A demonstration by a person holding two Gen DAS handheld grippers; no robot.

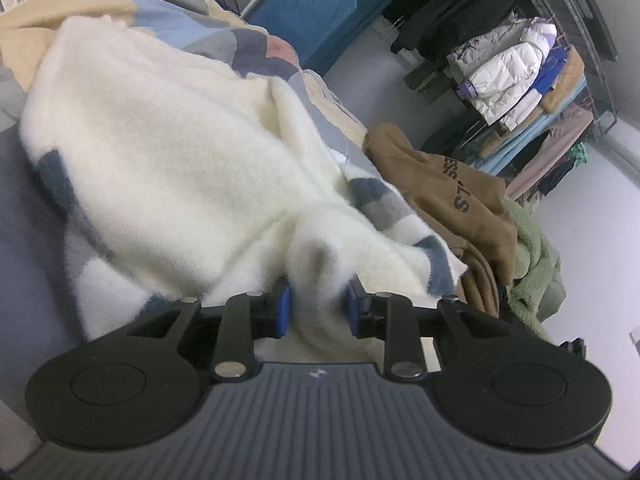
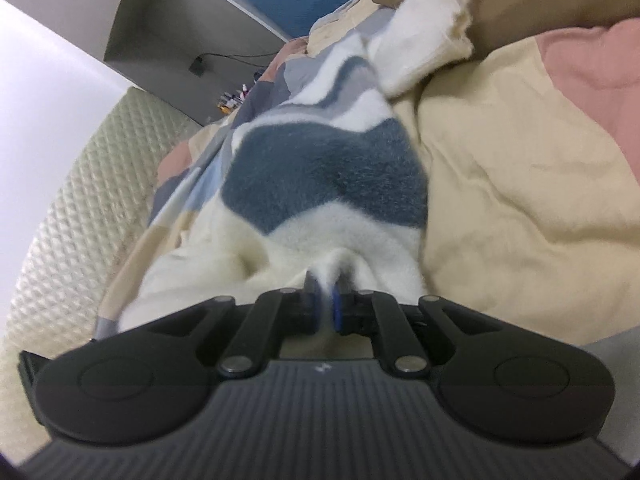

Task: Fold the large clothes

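Note:
A fluffy cream sweater with blue and grey stripes lies across the bed. In the left wrist view my left gripper is shut on a bunched fold of its cream fabric, which fills the gap between the blue pads. In the right wrist view my right gripper is shut tightly on another cream fold of the same sweater. A striped sleeve with a cream cuff stretches away from that gripper.
A patchwork duvet in beige, pink and blue covers the bed. A brown garment and a green fleece lie by the bed's edge. A rack of hanging clothes stands on the far right. A quilted headboard is at left.

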